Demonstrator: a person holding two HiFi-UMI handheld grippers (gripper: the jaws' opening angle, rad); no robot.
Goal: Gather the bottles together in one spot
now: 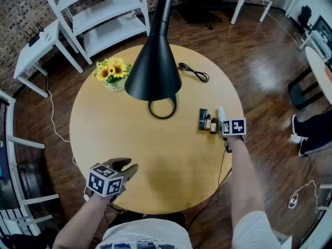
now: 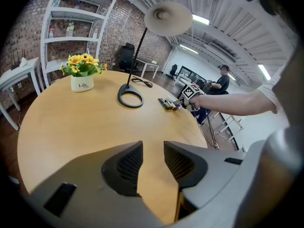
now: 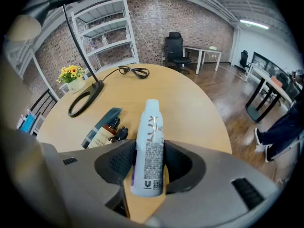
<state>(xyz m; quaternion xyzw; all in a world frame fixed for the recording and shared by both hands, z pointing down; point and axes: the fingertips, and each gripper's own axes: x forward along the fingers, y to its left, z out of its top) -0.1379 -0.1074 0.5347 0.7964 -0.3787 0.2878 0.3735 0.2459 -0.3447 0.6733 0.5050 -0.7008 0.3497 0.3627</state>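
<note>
At the table's right edge my right gripper (image 1: 226, 124) (image 3: 148, 163) is shut on a white spray bottle (image 3: 149, 144) (image 1: 221, 113), both pads pressing its lower body. The bottle lies tilted, its cap pointing away over the table. Just left of it lie a dark blue tube (image 3: 100, 127) (image 1: 202, 119) and two small brown dropper bottles (image 3: 111, 125) (image 1: 210, 123), side by side. Near the front left edge my left gripper (image 1: 127, 167) (image 2: 153, 163) hangs over bare tabletop, open, nothing between its jaws.
A black lamp's shade (image 1: 155, 66) hangs over the round wooden table (image 1: 155, 170); its ring base (image 1: 163, 109) (image 3: 85, 98) sits left of the bottles. A pot of yellow flowers (image 1: 112, 72) stands at the far left, a black cable (image 1: 194, 72) at the back. White shelving (image 1: 98, 14) stands beyond.
</note>
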